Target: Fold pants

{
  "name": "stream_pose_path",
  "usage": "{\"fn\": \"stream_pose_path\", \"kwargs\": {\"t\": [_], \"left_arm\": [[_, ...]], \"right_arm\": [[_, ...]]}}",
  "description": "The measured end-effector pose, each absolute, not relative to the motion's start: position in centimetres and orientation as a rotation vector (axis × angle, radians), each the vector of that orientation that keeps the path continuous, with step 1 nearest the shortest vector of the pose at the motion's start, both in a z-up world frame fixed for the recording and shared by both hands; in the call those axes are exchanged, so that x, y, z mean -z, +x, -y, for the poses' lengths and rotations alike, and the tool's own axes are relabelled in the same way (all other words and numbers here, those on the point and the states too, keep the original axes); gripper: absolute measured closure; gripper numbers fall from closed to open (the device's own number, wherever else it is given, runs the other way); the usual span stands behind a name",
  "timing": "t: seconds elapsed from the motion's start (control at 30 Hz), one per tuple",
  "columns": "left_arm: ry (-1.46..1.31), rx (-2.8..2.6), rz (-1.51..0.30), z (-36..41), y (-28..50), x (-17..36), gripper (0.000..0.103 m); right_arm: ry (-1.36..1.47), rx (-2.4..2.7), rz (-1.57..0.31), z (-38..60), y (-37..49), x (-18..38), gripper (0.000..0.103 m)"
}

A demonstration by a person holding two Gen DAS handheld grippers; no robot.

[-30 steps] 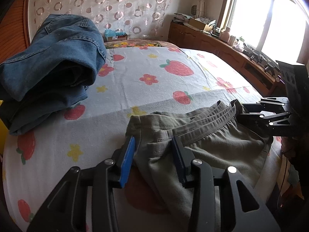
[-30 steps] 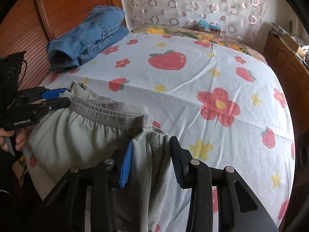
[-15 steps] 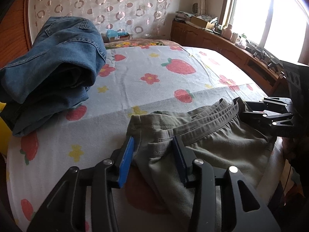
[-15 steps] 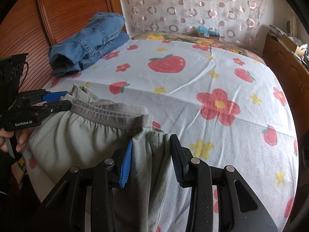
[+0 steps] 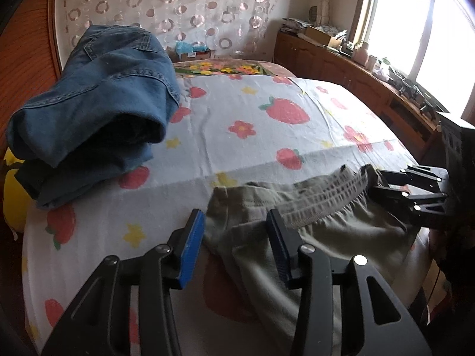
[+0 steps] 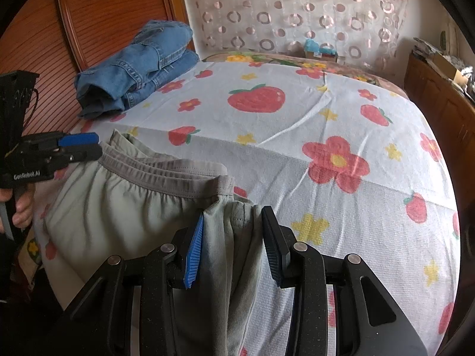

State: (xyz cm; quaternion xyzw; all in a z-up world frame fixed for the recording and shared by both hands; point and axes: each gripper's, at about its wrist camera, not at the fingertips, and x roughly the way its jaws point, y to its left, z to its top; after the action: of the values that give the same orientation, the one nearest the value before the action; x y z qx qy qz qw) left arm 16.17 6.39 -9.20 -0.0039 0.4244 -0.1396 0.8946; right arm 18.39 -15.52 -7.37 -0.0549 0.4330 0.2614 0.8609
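Olive-grey pants [image 5: 326, 237] [image 6: 118, 207] lie on the strawberry-print bed sheet [image 5: 252, 112] near its front edge, with the elastic waistband across the top. My left gripper [image 5: 234, 216] [image 6: 99, 146] straddles the waistband's left corner. Its jaws stand apart and the blue left pad is just off the cloth. My right gripper [image 6: 233, 212] [image 5: 375, 182] is shut on the bunched right corner, and cloth fills the gap between its pads. Below both grippers the pants hang toward the bed's front edge.
Folded blue jeans [image 5: 98, 103] [image 6: 139, 68] sit at the bed's far left, by a wooden slatted panel [image 6: 104, 29]. A wooden cabinet [image 5: 341, 65] with clutter runs under the bright window on the right. A person's hand [image 6: 23, 207] holds the left gripper's handle.
The left gripper's jaws have widened a little, and its blue pad has come off the cloth. The right gripper keeps its hold on the other corner.
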Motion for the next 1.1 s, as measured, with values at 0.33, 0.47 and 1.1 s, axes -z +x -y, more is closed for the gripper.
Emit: {"fn": "stream_pose_path", "kwargs": {"t": [0.33,0.47,1.1], "left_arm": [[-0.001,0.299,-0.911,-6.6,16.8,10.8,0.044],[-0.002,0.295,-0.899,-6.5,16.5,10.8,0.044],[-0.057,0.405,-0.711,-6.2,12.2,4.2,0.092]], "right_arm": [[-0.114,-0.549,-0.909,15.5,18.4,7.4,0.066],[-0.102,-0.58,-0.918,15.5,18.4,7.3,0.085],[-0.07,-0.614,-0.757,15.2,15.4,0.7,0.09]]}}
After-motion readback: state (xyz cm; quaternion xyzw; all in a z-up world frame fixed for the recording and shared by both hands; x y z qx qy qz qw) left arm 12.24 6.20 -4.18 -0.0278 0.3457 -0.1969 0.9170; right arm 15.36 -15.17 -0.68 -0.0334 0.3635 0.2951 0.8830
